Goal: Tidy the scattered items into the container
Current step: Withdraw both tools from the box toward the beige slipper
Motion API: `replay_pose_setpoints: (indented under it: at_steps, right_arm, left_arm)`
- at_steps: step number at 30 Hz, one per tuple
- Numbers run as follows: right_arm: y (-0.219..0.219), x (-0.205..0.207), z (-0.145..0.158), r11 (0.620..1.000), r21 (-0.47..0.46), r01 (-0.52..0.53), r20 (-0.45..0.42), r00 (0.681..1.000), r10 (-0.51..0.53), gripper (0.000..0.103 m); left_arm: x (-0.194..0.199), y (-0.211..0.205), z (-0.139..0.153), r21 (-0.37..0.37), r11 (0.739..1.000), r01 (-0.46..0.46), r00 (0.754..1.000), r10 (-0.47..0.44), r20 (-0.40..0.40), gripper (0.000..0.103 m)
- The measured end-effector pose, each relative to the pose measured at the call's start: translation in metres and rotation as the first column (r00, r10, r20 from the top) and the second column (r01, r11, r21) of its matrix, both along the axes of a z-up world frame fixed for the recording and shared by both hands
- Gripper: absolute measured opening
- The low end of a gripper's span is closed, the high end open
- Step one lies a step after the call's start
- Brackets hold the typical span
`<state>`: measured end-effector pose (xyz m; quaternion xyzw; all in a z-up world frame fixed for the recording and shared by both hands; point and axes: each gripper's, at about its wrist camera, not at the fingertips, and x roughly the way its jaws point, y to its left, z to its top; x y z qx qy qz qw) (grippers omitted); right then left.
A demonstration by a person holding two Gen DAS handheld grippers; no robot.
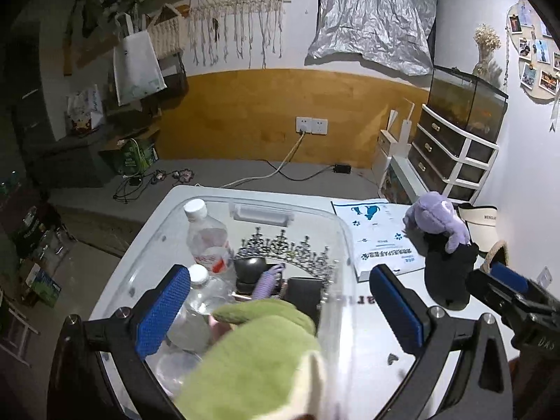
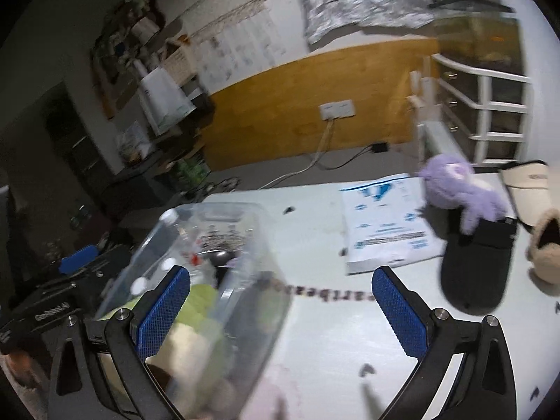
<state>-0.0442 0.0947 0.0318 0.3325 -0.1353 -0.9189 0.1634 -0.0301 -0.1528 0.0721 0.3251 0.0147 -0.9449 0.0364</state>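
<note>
A clear plastic container [image 1: 344,273] stands on the white table [image 1: 378,318]. It holds two water bottles [image 1: 206,234], a dark tiara [image 1: 283,248], a green plush [image 1: 266,343] and some black items. My left gripper [image 1: 280,276] hangs open over the container's near side, with the green plush below its fingers and not gripped. My right gripper [image 2: 280,311] is open beside the container [image 2: 245,210], over the table. To the right, a purple plush [image 1: 437,217] [image 2: 455,182] rests on a black slipper [image 1: 451,273] [image 2: 476,266].
A white printed mailer [image 1: 378,234] lies between the container and the plush. A beige visor [image 2: 525,185] and a fuzzy tan slipper [image 2: 546,245] sit at the table's right end. Small dark bits dot the tabletop. Drawers with a fish tank stand beyond.
</note>
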Motion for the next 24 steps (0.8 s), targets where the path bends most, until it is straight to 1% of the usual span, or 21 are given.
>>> replay_pose_setpoints:
  at_steps: [3,6,9,11,13,15,17,19,22,24]
  right_arm:
    - [0.021,0.012,-0.01,0.998,0.008,0.057,0.004,0.998,-0.057,0.103]
    - [0.036,0.023,-0.018,0.993,0.057,0.104,-0.03,0.994,-0.103,0.103]
    - [0.046,0.039,-0.024,0.987,0.101,0.127,-0.071,0.99,-0.12,0.103]
    - [0.053,0.048,-0.029,0.985,0.116,0.131,-0.074,0.99,-0.123,0.103]
    - [0.062,0.054,-0.032,0.986,0.1,0.135,-0.062,0.99,-0.129,0.103]
    - [0.074,0.058,-0.028,0.984,0.083,0.155,-0.092,0.985,-0.148,0.103]
    - [0.082,0.058,-0.025,0.979,0.088,0.186,-0.097,0.979,-0.177,0.103]
    - [0.093,0.059,-0.025,0.977,0.073,0.201,-0.086,0.977,-0.195,0.103]
    - [0.11,0.065,-0.022,0.973,0.035,0.228,-0.107,0.969,-0.223,0.103]
    - [0.119,0.063,-0.023,0.975,0.023,0.221,-0.101,0.971,-0.217,0.103]
  left_arm:
    - [0.009,0.02,-0.008,0.012,1.0,-0.001,1.0,0.001,-0.008,0.103]
    - [0.017,0.044,-0.017,0.029,1.0,0.007,1.0,-0.006,-0.016,0.103]
    - [0.023,0.063,-0.022,0.031,0.999,0.015,0.999,-0.014,-0.033,0.103]
    - [0.026,0.077,-0.026,0.041,0.999,0.029,0.999,-0.028,-0.034,0.103]
    - [0.028,0.086,-0.029,0.058,0.997,0.044,0.999,-0.043,-0.026,0.103]
    - [0.031,0.094,-0.033,0.098,0.993,0.065,0.998,-0.063,-0.023,0.103]
    - [0.031,0.103,-0.037,0.143,0.986,0.079,0.997,-0.08,0.003,0.103]
    - [0.032,0.112,-0.04,0.151,0.985,0.089,0.996,-0.092,0.011,0.103]
    - [0.037,0.126,-0.042,0.141,0.984,0.105,0.994,-0.106,0.001,0.103]
    - [0.039,0.132,-0.042,0.15,0.982,0.111,0.994,-0.112,-0.002,0.103]
